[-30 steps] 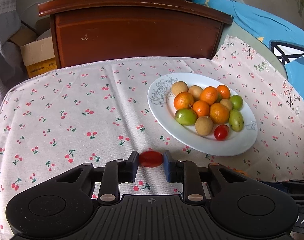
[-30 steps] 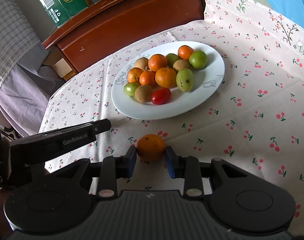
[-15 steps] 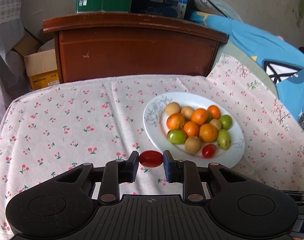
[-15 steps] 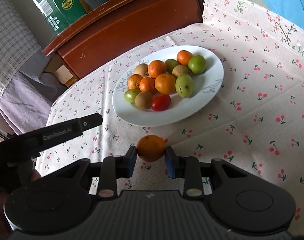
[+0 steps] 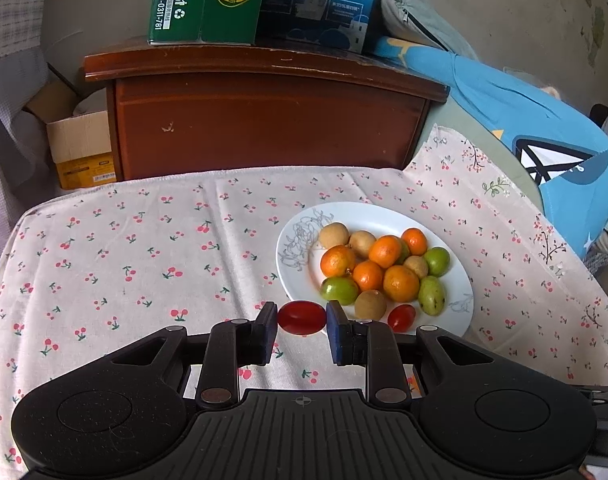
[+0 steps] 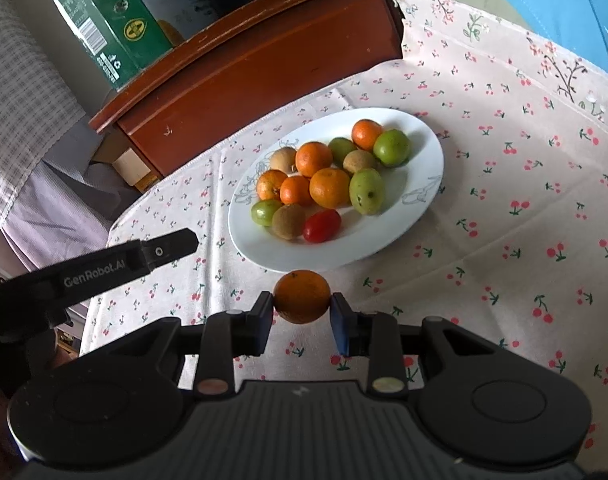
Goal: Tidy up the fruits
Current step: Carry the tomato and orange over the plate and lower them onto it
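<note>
With the left gripper (image 5: 301,334) pinching a cherry tomato (image 5: 301,317) and the right gripper (image 6: 301,322) clamping a small orange (image 6: 301,296), both short of the plate (image 6: 432,184), each was best lowered gently onto its bare rim.

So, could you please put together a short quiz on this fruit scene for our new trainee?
1. Which fruit does the left gripper hold?
A) a cherry tomato
B) a green fruit
C) a brown fruit

2. True or false: the right gripper is shut on a small orange.

3. Fill in the blank: the white plate still holds one red ____ near its front edge.

Key
1. A: the cherry tomato sits between its pads.
2. True.
3. Tomato: the red tomato on the plate lies beside a brown fruit.
</note>
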`<act>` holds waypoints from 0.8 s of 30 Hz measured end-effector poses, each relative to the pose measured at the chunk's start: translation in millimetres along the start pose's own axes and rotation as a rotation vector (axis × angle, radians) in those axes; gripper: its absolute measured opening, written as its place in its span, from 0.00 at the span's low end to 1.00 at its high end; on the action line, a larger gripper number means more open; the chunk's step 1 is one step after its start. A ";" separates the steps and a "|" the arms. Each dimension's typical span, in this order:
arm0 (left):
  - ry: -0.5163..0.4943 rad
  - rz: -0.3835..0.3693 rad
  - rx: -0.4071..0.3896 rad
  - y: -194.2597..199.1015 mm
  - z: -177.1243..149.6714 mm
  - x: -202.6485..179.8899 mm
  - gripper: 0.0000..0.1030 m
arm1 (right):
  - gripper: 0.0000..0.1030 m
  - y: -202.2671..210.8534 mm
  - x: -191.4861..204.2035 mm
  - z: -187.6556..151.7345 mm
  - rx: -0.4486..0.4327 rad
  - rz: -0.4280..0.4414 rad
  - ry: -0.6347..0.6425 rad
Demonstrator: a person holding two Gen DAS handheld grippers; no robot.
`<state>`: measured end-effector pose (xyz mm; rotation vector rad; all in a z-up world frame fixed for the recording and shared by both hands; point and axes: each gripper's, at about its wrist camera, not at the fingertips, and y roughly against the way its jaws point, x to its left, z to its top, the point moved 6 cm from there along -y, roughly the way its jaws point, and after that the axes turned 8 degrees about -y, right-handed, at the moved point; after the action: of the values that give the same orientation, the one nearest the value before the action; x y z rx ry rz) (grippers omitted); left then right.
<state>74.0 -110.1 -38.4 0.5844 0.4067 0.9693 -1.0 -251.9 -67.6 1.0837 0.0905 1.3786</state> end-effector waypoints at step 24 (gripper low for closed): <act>-0.006 -0.056 -0.034 -42.4 50.3 -11.9 0.23 | 0.30 -4.4 -17.4 46.5 -0.132 -0.001 -0.154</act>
<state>123.7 -152.7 -25.2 0.5424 0.3986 0.9187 26.7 -291.2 -54.2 1.0743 -0.1111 1.2777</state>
